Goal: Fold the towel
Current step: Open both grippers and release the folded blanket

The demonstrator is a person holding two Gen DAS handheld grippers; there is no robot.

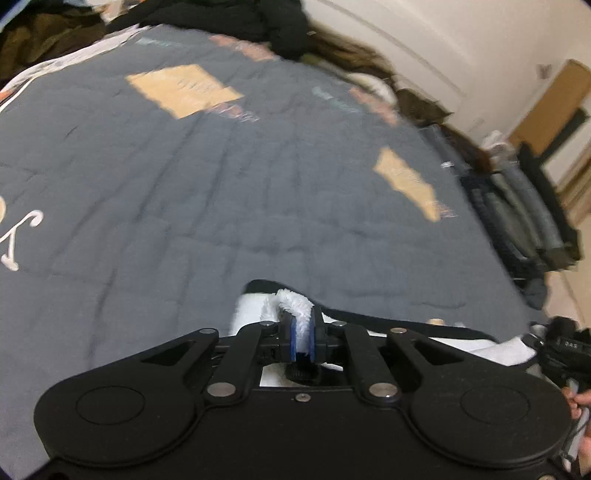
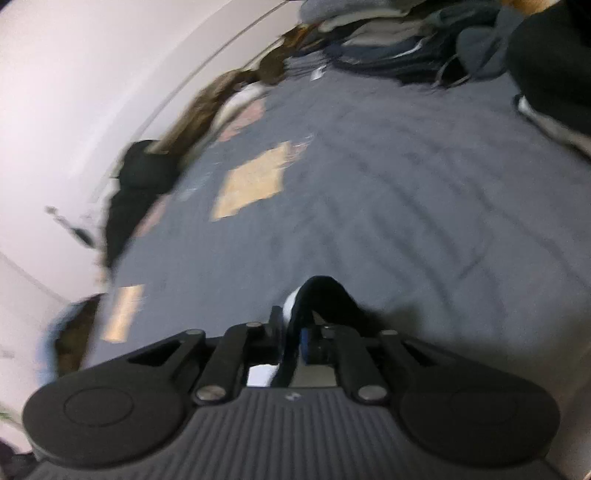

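A white towel with a black border sticks up between the blue pads of my left gripper, which is shut on it above a grey quilt. More of the towel stretches to the right, toward the other gripper at the frame edge. In the right wrist view my right gripper is shut on the towel's dark edge, with a bit of white beside it. Most of the towel hangs below both grippers, out of sight.
The quilt covers a bed and bears tan patches. Dark clothes are piled at the far side. Folded clothing lies at one end. A white wall borders the bed. A hand shows at the right edge.
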